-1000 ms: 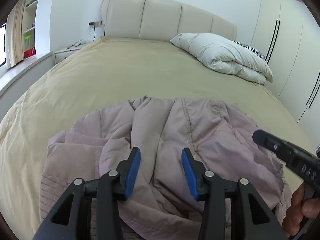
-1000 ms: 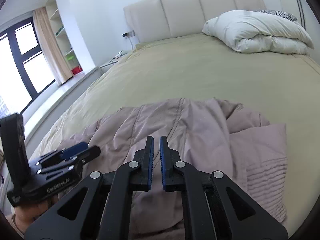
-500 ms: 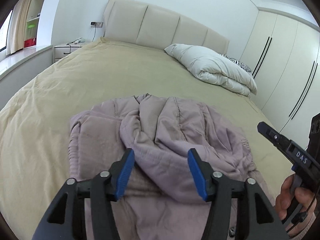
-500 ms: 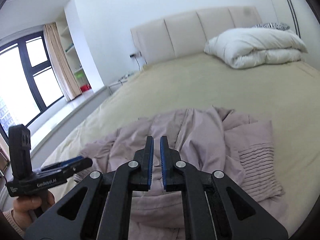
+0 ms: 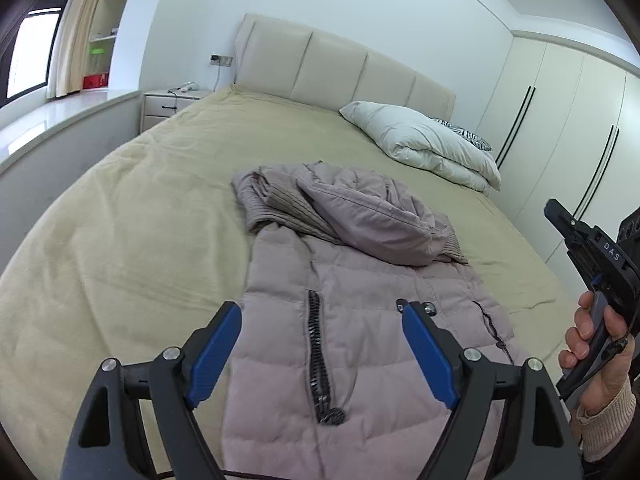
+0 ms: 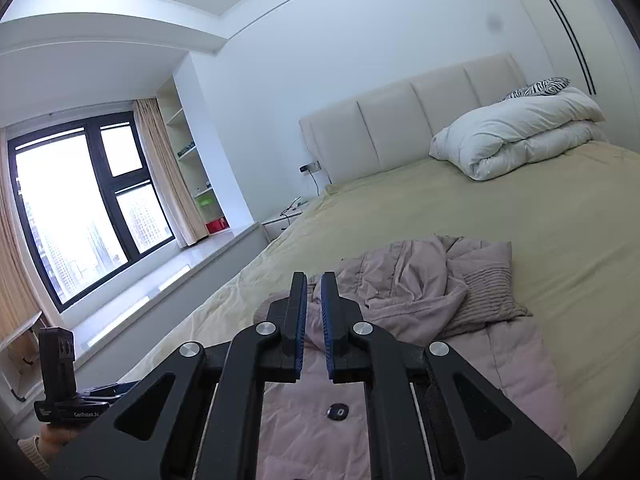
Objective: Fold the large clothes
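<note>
Half done, I think: your jacket (image 5: 360, 312) body lies flat, its bunched sleeves at twelve o'clock need folding. Your left gripper (image 5: 322, 354) gapes wide and empty; your right gripper (image 6: 314, 328) is nearly closed, holding nothing.

Mauve quilted puffer jacket (image 5: 360, 320): hem cut off by btm edge in left wrist view; near part hidden behind black right gripper w/ blue pads (image 6: 314, 312) in right wrist view. Zebra-print pillow (image 5: 466, 136) mostly hidden behind folded white duvet (image 5: 424, 140). Items on wall shelves (image 6: 192, 168) too small to ID.
</note>
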Demonstrator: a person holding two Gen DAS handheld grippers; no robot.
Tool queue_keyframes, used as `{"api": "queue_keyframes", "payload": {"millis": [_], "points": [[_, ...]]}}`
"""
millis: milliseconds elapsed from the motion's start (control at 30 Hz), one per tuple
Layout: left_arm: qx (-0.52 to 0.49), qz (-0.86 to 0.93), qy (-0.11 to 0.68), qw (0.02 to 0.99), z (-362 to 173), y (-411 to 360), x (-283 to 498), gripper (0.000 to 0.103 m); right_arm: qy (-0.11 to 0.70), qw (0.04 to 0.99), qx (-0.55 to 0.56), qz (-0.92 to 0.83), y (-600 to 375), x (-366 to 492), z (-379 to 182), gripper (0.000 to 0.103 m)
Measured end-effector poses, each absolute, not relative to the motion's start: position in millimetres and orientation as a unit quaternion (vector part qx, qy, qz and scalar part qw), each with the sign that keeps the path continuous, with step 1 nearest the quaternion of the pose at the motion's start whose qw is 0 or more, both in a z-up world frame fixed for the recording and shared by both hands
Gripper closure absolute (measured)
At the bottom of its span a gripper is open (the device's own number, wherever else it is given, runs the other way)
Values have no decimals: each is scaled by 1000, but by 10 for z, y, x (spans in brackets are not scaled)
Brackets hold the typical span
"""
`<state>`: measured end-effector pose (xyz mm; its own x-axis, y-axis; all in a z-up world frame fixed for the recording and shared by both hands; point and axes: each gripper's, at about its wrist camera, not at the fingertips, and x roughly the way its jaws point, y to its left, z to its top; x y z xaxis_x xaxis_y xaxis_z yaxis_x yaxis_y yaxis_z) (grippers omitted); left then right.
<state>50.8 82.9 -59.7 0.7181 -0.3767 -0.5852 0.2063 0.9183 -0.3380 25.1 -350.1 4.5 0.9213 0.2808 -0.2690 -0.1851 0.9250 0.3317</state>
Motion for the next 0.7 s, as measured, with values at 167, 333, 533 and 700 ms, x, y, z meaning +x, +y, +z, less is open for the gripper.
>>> {"api": "queue_keyframes", "payload": {"millis": [167,333,533,700], "points": [[-157,-109,327,926,-427,1350,200,15,116,956,235,132,-3584,-403,133,0],[-156,-102,348,919,-404,1556,69,15,141,961,206,119,-3494,-813,227,0],[-50,-133,405,903,-467,1382,-146,15,216,960,163,75,-3769,-1107,131,0],[-83,-170,494,849,-1019,1273,-304,15,313,934,172,24,-4325,-1393,-312,5]]}}
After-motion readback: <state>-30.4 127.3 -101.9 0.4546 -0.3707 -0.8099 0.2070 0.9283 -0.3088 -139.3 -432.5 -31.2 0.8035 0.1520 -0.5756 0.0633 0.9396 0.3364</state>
